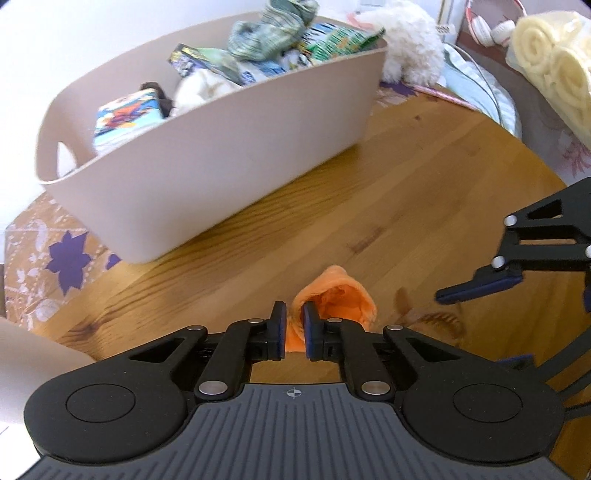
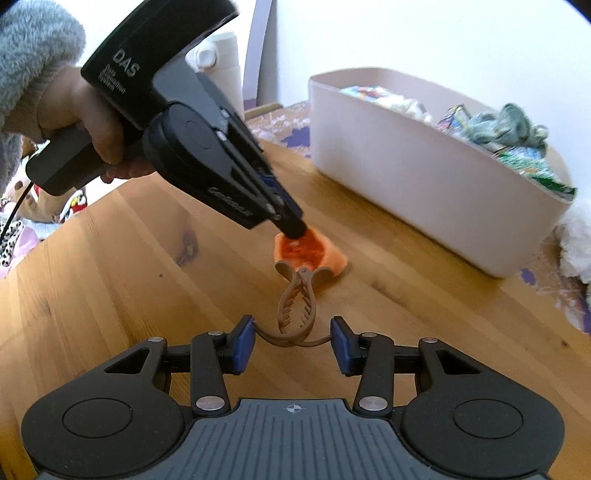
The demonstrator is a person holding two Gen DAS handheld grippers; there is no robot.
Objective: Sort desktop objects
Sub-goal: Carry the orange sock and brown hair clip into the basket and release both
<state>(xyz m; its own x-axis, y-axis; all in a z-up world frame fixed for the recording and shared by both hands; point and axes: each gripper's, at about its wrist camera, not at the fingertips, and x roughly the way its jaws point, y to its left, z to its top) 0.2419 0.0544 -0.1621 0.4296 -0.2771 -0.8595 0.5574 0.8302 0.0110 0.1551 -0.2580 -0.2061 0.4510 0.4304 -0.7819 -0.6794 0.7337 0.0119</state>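
Observation:
My left gripper [image 1: 294, 328] is shut on the edge of a small orange fuzzy pouch [image 1: 341, 299] that rests on the wooden table [image 1: 424, 192]. In the right wrist view the left gripper [image 2: 293, 230] pinches the pouch [image 2: 314, 253] from above. A brown hair claw clip [image 2: 297, 304] lies on the table just in front of the pouch. My right gripper [image 2: 293, 341] is open, its jaws on either side of the clip's near end. It shows in the left wrist view [image 1: 476, 284] at the right. A beige bin [image 1: 207, 155] holds packets and cloth items.
The bin [image 2: 424, 173] stands at the back of the table. A white plush toy [image 1: 406, 40], rolled cream towels [image 1: 554, 62] and white headphones [image 1: 491, 27] lie beyond it. A patterned cloth [image 1: 48, 258] covers the table's left edge.

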